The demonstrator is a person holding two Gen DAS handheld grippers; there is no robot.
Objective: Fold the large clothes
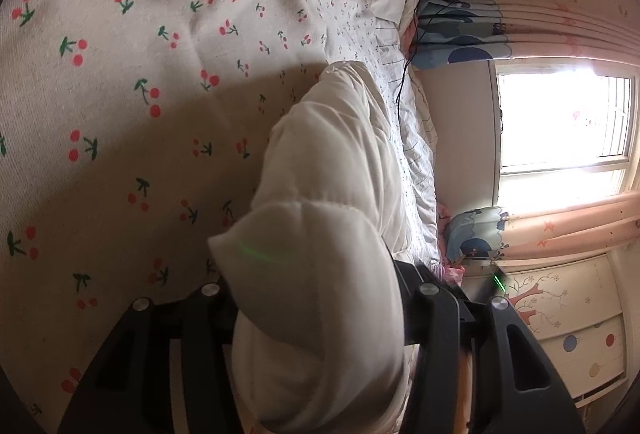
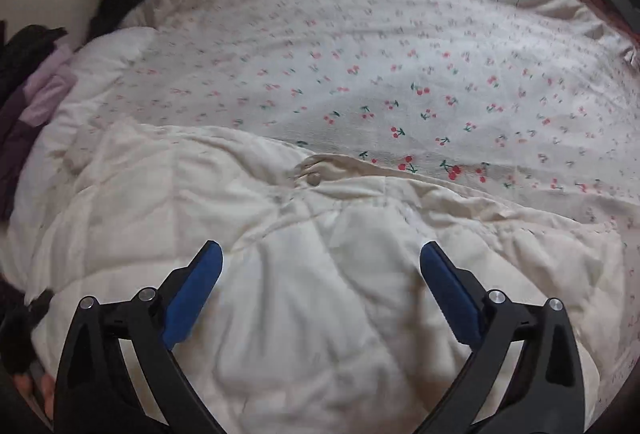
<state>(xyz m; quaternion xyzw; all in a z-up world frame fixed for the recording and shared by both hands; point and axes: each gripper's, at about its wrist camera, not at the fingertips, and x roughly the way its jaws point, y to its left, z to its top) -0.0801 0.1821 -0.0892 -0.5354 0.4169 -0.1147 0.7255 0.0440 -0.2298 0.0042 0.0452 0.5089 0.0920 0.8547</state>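
Now, with left gripper (image 1: 320,314) clenched on the white quilted jacket (image 2: 320,294), lower right gripper's (image 2: 320,254) released jaws onto the near hem.

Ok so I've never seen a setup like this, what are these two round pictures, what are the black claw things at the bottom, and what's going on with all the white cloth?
There is no robot here. A person holds a hand gripper in each hand, and each gripper carries a wide-angle camera looking along its jaws, hence the round pictures. One picture is from the left gripper: its jaws are closed on a bunch of the padded white garment, lifted above the cherry-print bedding. A window and curtains sit at the side. The other is from the right gripper: its blue-padded jaws stand wide open, holding nothing, over the same garment spread on the bed.
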